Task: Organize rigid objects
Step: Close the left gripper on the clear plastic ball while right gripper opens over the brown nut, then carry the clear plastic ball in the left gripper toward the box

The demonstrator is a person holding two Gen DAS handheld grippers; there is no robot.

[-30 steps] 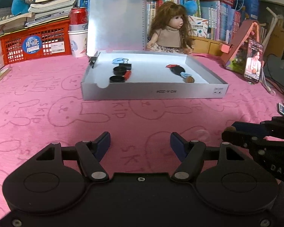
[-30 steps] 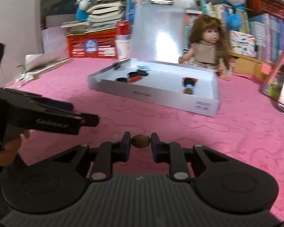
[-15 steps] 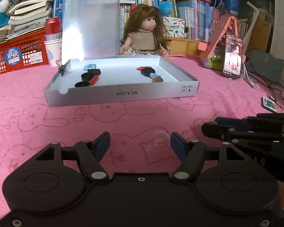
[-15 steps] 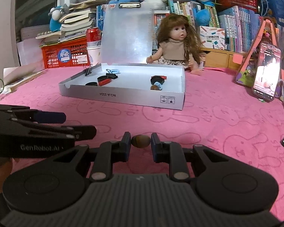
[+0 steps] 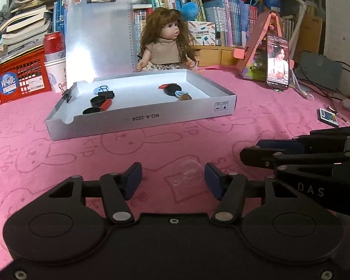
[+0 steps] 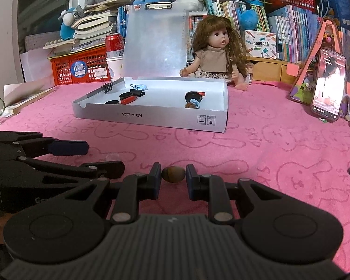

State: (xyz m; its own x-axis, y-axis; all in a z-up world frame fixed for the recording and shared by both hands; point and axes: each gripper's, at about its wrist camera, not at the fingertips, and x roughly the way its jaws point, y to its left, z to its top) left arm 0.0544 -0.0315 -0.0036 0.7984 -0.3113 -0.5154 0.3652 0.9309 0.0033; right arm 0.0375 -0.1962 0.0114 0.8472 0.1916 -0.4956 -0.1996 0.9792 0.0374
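Note:
My right gripper (image 6: 173, 177) is shut on a small brown stone (image 6: 173, 174) just above the pink cloth. My left gripper (image 5: 172, 177) is open, with a clear plastic cup (image 5: 187, 172) lying on its side between the fingers, nearer the right one. The grey box (image 5: 151, 116) stands open ahead, also in the right wrist view (image 6: 156, 119). It holds black caps, a red piece, binder clips, a blue piece and a brown stone (image 5: 185, 97). My right gripper shows at the right of the left wrist view (image 5: 249, 152); my left gripper shows at the left of the right wrist view (image 6: 102, 157).
A doll (image 5: 166, 44) sits behind the box. A phone (image 5: 277, 63) leans on a stand at the right. A red basket (image 5: 16, 77), a can on a cup (image 5: 54, 63) and shelves of books stand at the back. A small card (image 5: 329, 117) lies far right.
Both views have swung right and come lower to the cloth. The clear cup now lies further in between my left fingers. The right gripper still holds the stone.

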